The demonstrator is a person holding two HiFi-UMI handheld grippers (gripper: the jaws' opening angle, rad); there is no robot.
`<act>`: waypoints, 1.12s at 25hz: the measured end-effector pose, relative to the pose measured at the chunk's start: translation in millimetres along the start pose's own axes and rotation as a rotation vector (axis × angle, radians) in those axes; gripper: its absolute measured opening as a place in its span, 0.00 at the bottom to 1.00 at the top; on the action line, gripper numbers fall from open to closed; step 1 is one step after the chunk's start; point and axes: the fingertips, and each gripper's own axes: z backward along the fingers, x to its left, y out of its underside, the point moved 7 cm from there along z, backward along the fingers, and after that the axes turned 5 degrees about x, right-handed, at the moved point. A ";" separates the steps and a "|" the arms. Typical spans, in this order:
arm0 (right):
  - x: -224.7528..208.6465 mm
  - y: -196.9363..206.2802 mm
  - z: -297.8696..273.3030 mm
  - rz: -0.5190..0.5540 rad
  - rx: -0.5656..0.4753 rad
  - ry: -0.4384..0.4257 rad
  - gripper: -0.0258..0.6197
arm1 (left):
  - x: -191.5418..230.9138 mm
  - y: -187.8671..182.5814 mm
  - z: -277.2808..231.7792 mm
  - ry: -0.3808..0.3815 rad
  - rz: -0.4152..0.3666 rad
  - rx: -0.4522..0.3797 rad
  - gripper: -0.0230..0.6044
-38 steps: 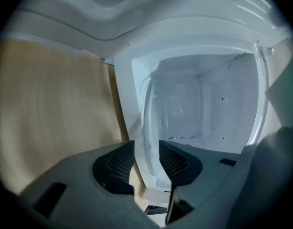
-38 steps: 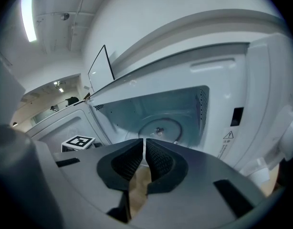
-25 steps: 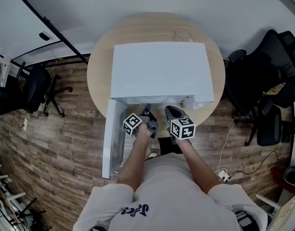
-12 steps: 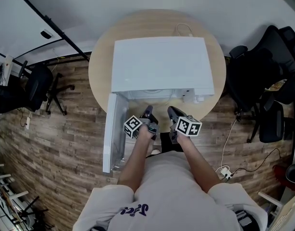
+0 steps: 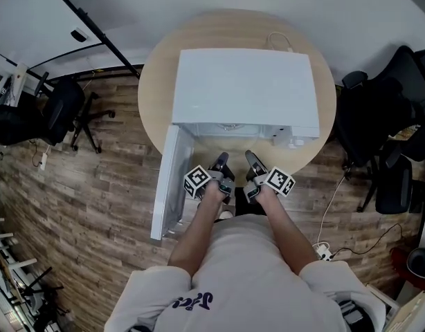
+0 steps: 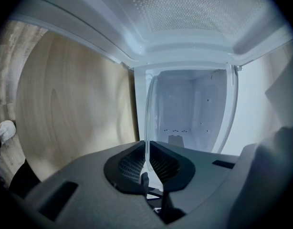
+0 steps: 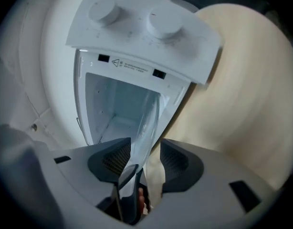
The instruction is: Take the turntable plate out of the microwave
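- Evidently the clear round glass turntable plate [image 6: 147,120] is held by its rim because that thin edge is the only part two narrow jaws can take. It hangs just in front of the open cavity of the white box-shaped microwave [image 5: 243,88], and the bare interior shows through the glass. I judge it already out of the oven.
- The microwave sits on the round pale wooden table [image 5: 154,109] with its white door [image 5: 167,185] swung out to the person's left. That leaves the mouth free for both grippers to work side by side.
- The left gripper [image 6: 147,159] has its ribbed pads [image 6: 130,163] pressed almost together, pinching the plate's rim (the glass is thin, so the gap is a sliver).
- The right gripper [image 7: 144,162] has just been opening its jaws, and they stand spread wide.
- The plate's edge runs between the right gripper's jaws, close to one ribbed pad [image 7: 113,157] and clear of the other. Whether it brushes the near pad I cannot tell, but nothing squeezes it there.
- As I read it, the plate's weight now hangs on the left pinch alone. A single hold on smooth glass could let it swing or slip.
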 end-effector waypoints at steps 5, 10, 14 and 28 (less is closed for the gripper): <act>-8.9 5.7 -15.7 -0.110 -0.017 -0.022 0.33 | -5.5 6.6 10.4 0.009 0.014 0.022 0.10; -2.1 -0.8 -40.9 -0.138 -0.026 -0.102 0.33 | -6.8 13.1 15.1 -0.002 0.029 0.034 0.10; -1.5 -8.6 -60.1 -0.158 -0.036 -0.107 0.33 | -12.4 12.2 15.5 0.001 0.022 0.050 0.10; -7.6 -14.7 -81.2 -0.292 -0.047 -0.119 0.13 | -12.5 11.1 21.2 -0.002 0.012 0.075 0.10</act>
